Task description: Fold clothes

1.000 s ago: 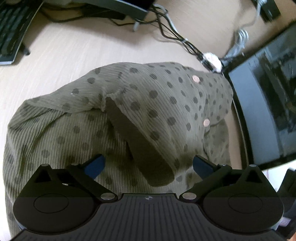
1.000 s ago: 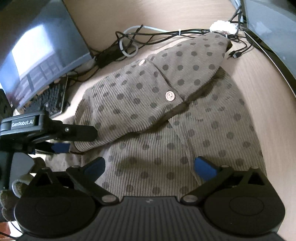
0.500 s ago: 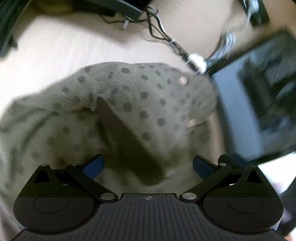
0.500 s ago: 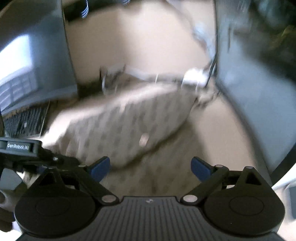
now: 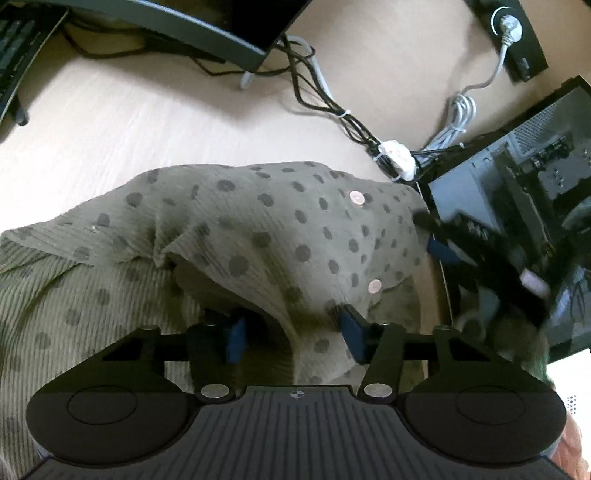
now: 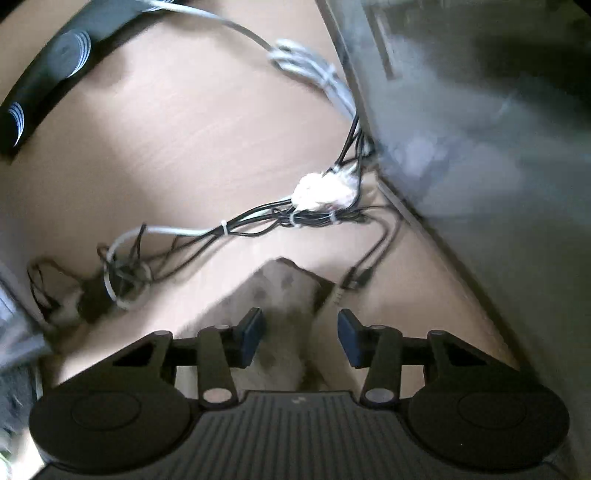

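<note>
An olive polka-dot garment with pink buttons lies bunched on the light wooden table. My left gripper is low over its near part. Its jaws are closing, a raised fold of the cloth runs between the blue pads, and a dark gap shows at the left one. My right gripper is at the garment's far corner. Those jaws are closing too, the corner lies between them, and bare table shows beside the right pad. In the left wrist view the right gripper is a blur at the garment's right edge.
A bundle of cables with a white wrapped joint runs just beyond the garment corner. A dark computer case stands close on the right. A curved monitor foot and a keyboard sit at the back left.
The right gripper swept forward and to the right, from above the garment's middle to its far corner by the cables. Both pairs of jaws narrowed. The left gripper stayed over the fold.
</note>
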Available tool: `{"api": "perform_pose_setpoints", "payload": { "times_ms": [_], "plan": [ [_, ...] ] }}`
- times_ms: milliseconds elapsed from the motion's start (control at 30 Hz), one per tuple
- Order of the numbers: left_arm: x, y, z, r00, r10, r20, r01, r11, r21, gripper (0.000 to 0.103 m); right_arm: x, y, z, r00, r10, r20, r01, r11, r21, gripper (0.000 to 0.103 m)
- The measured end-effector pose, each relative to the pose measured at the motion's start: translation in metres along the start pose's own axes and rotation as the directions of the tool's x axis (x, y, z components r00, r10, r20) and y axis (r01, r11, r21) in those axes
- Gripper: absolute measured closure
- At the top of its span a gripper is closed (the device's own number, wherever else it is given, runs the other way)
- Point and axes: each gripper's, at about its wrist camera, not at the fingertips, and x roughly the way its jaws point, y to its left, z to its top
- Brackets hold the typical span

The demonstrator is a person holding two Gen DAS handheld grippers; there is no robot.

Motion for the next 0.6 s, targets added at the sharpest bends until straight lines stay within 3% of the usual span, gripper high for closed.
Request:
{"api": "perform_pose_setpoints", "payload": {
  "times_ms": [67,100,200,267,367,400,467,500,533,600],
  "plan": [
    [0.004,0.003,0.004,1.0,-0.012,-0.019,0.012,1.0,-0.012,0.054,0.017,-0.003,0.005,0.999,0.05,-0.022,-0.049,0.998,0.027,0.063],
    [0.007,0.003,0.006,1.0,-0.015,-0.026,0.015,1.0,-0.014,0.056,0.02,0.001,0.005,0.997,0.068,-0.018,-0.068,0.998,0.011,0.071],
    [0.012,0.001,0.014,0.998,-0.055,-0.042,0.055,0.998,-0.008,0.057,0.011,0.016,0.004,0.992,0.125,0.011,-0.123,0.989,-0.078,0.077],
    [0.013,0.007,0.015,0.993,-0.099,-0.067,0.095,0.993,-0.069,0.056,0.003,0.025,0.006,0.986,0.162,0.026,-0.158,0.98,-0.125,0.077],
    [0.0,0.014,0.004,0.985,-0.171,-0.032,0.166,0.979,-0.118,0.041,-0.003,0.027,0.008,0.992,0.122,0.023,-0.118,0.982,-0.151,0.077],
    [-0.004,0.014,0.0,0.983,-0.18,-0.018,0.177,0.978,-0.111,0.031,-0.003,0.024,0.007,0.995,0.103,0.017,-0.099,0.984,-0.15,0.077],
    [-0.009,0.01,-0.006,0.979,-0.204,-0.003,0.203,0.974,-0.1,0.016,0.0,0.017,0.005,0.998,0.063,-0.01,-0.064,0.989,-0.134,0.072],
    [-0.006,0.006,-0.007,0.978,-0.21,-0.009,0.208,0.973,-0.097,0.01,0.002,0.014,0.005,0.999,0.047,-0.021,-0.049,0.991,-0.125,0.063],
    [-0.002,0.001,-0.006,0.977,-0.213,-0.017,0.21,0.973,-0.094,0.01,0.003,0.01,0.005,0.999,0.036,-0.027,-0.039,0.993,-0.113,0.051],
    [0.008,-0.008,-0.007,0.983,-0.18,-0.035,0.177,0.981,-0.08,0.009,0.01,0.006,0.008,0.999,0.026,-0.04,-0.03,0.995,-0.09,0.039]
  ]
}}
